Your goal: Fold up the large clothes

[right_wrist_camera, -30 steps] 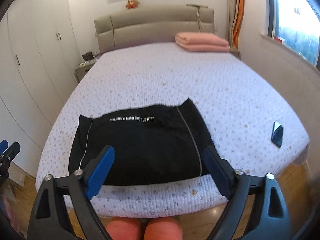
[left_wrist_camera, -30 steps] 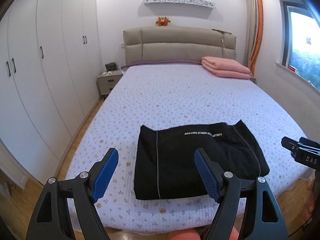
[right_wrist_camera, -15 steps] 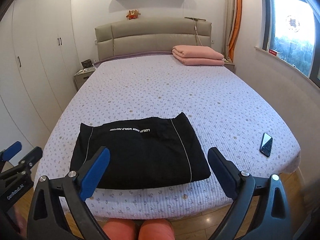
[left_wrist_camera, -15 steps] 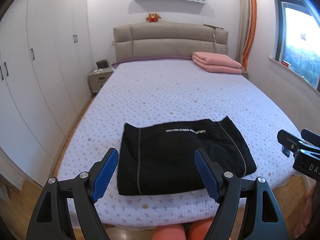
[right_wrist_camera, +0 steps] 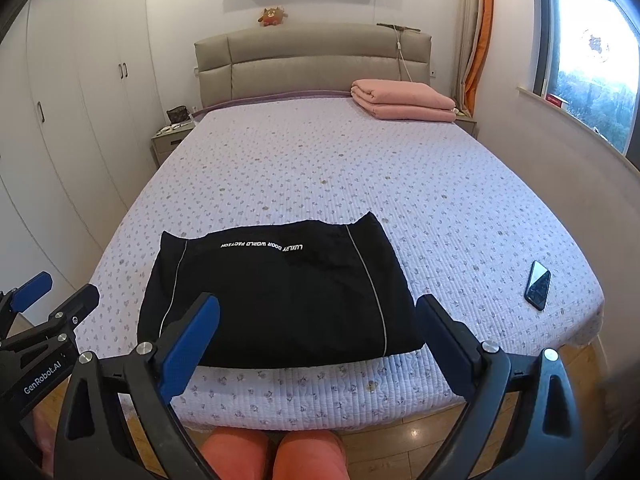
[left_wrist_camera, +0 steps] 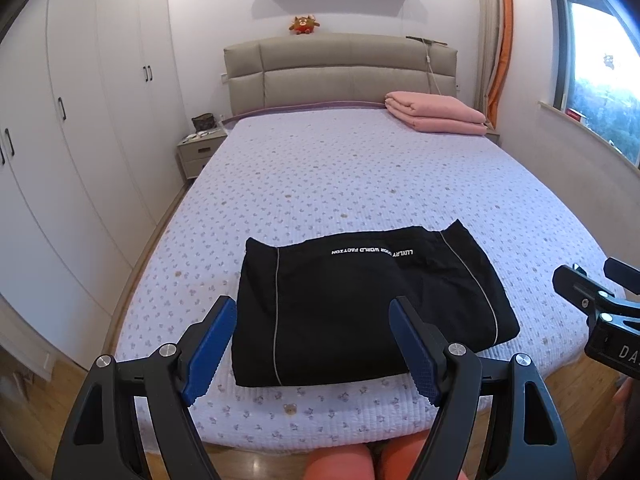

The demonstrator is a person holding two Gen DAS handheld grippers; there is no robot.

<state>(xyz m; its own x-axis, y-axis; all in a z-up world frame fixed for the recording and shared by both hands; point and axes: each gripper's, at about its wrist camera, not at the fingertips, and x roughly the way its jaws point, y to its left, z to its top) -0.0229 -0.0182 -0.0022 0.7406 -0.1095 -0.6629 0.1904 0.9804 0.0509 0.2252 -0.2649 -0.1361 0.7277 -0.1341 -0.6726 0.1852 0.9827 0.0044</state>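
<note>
A black garment (left_wrist_camera: 360, 304) with thin grey stripes and white lettering lies folded into a flat rectangle near the foot of the bed (left_wrist_camera: 360, 176); it also shows in the right wrist view (right_wrist_camera: 276, 292). My left gripper (left_wrist_camera: 312, 344) is open and empty, held back from the bed's foot edge in front of the garment. My right gripper (right_wrist_camera: 320, 340) is open and empty too, also back from the edge. Neither touches the garment.
A folded pink blanket (left_wrist_camera: 436, 118) lies at the head of the bed on the right. A dark phone (right_wrist_camera: 538, 285) lies near the bed's right foot corner. White wardrobes (left_wrist_camera: 80, 120) line the left wall, with a nightstand (left_wrist_camera: 200, 156) beside the headboard. My orange-clad legs (right_wrist_camera: 272, 456) are at the foot.
Both grippers have drawn back and up from the bed, staying open and empty. The folded garment has not moved.
</note>
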